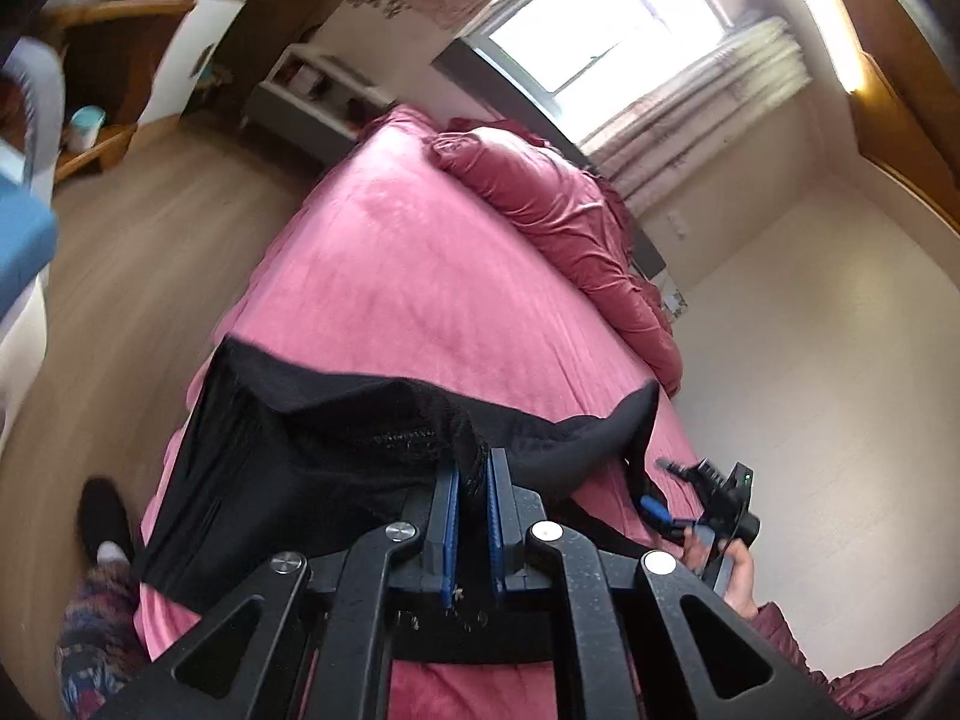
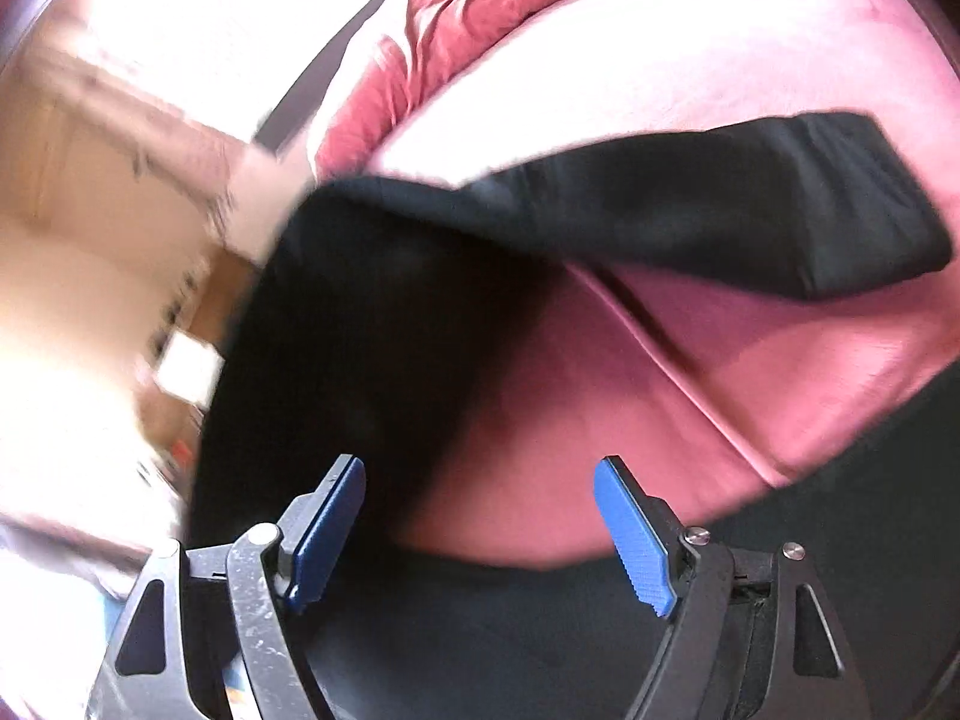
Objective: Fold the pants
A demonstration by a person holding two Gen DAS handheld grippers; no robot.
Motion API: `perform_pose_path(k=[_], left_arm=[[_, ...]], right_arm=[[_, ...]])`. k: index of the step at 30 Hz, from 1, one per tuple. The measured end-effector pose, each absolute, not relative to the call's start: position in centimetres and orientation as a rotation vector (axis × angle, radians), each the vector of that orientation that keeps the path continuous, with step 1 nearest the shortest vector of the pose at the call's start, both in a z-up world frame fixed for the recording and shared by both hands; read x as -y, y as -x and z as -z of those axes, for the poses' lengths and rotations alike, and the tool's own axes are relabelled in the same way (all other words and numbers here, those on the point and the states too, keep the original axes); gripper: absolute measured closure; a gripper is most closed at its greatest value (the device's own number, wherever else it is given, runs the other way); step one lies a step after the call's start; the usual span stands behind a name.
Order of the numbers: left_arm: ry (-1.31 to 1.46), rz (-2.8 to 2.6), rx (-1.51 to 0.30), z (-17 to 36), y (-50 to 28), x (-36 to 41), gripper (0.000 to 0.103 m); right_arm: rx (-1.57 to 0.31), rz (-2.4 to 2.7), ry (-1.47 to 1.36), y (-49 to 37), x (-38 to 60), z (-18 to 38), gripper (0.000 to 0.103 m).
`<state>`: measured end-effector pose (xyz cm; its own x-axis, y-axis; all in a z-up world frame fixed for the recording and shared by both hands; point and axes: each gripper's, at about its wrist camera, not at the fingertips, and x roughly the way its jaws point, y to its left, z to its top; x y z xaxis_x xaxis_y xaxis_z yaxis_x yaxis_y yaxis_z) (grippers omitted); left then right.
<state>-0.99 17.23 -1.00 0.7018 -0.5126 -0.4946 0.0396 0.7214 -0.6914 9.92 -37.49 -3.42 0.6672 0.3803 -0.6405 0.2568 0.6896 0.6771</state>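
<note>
Black pants (image 1: 288, 450) lie across the near end of a pink bed (image 1: 390, 252). My left gripper (image 1: 474, 468) is shut on a bunched edge of the pants, its blue pads pinching the fabric and lifting it. My right gripper (image 2: 480, 480) is open and empty, its blue pads (image 2: 630, 528) spread wide over the pants (image 2: 660, 210) and the pink bedsheet (image 2: 600, 450). It also shows in the left wrist view (image 1: 714, 504) at the right bed edge, held by a hand. One pant leg stretches away to the upper right in the right wrist view.
A rumpled pink duvet (image 1: 570, 222) is piled at the far side of the bed by the window (image 1: 600, 18). Wooden floor (image 1: 138, 276) lies left of the bed, with shelves (image 1: 324, 84) beyond. A white wall (image 1: 810, 360) is on the right. My foot (image 1: 105, 516) stands by the bed.
</note>
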Motion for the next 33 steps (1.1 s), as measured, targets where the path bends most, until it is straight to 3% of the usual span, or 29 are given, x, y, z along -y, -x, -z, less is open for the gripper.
perform_pose_path(k=[8, 19, 24, 26, 27, 28, 33], left_arm=[[0.706, 0.323, -0.761, 1.7, 1.3, -17.5, 0.095], [0.689, 0.338, -0.789, 2.4, 1.7, -17.4, 0.095], [0.659, 0.357, -0.799, 2.6, 2.2, -17.2, 0.095], [0.66, 0.363, -0.804, 2.7, 2.3, -17.1, 0.095], [0.657, 0.362, -0.804, 2.8, 2.3, -17.1, 0.095], [0.66, 0.36, -0.804, 2.8, 2.2, -17.1, 0.095], [0.681, 0.303, -0.82, 2.8, 0.9, -17.9, 0.095]], right_arm=[[-0.768, -0.049, -1.054, -13.3, 39.9, 2.6, 0.02], [-0.867, -0.085, -1.1, -19.8, 35.3, 0.4, 0.023], [-0.939, 0.112, -1.03, -21.9, 36.2, 1.1, 0.044], [-0.949, 0.157, -0.986, -22.0, 36.8, 0.8, 0.064], [-0.945, 0.164, -0.964, -21.8, 37.0, 0.5, 0.083], [-0.937, 0.165, -0.941, -21.5, 37.1, 0.2, 0.093], [-0.887, 0.102, -0.9, -18.8, 38.2, -0.8, 0.095]])
